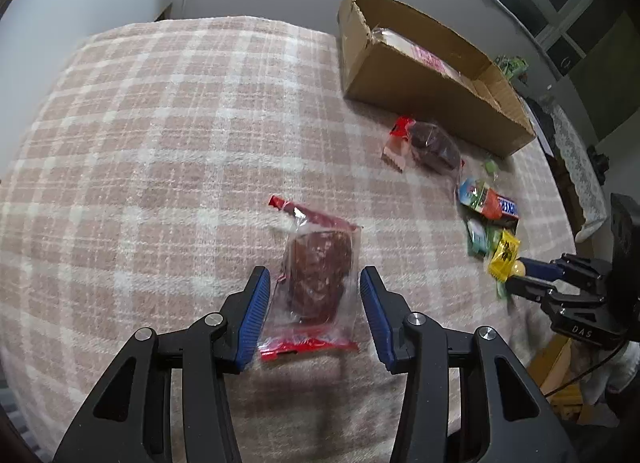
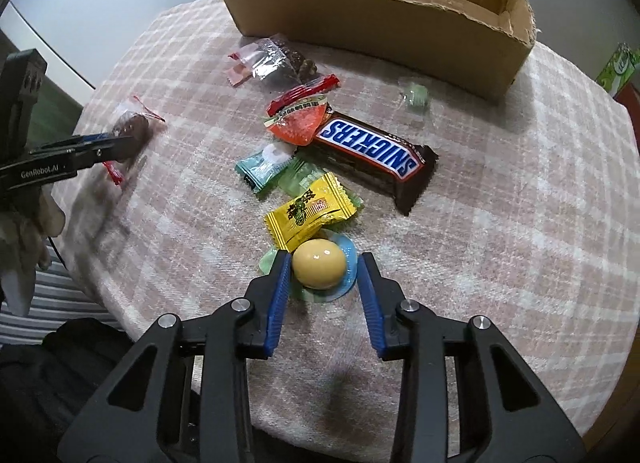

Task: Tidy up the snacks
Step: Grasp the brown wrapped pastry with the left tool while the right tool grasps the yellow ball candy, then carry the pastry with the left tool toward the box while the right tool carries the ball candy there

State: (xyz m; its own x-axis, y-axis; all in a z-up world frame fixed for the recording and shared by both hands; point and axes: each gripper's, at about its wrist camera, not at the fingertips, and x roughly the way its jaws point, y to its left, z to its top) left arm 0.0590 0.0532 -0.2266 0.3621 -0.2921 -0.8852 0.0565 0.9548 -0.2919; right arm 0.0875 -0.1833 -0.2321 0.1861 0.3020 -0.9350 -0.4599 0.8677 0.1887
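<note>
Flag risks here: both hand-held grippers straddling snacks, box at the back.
1. The right hand-held gripper straddles a round yellow candy; only the left pad seems to touch, so the smooth ball may squirt out as the jaws close.
2. The yellow wrapped candy lies against it and could get dragged along.
3. The left hand-held gripper straddles a clear-wrapped brown snack; its loose film may crumple or slip.

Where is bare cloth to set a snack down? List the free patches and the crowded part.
Free: the wide checked tablecloth left of the cardboard box, beyond the left gripper; also the cloth right of the Snickers bar, below the box's corner. Crowded: the candy cluster from the Snickers bar to the yellow candy at the right gripper.
</note>
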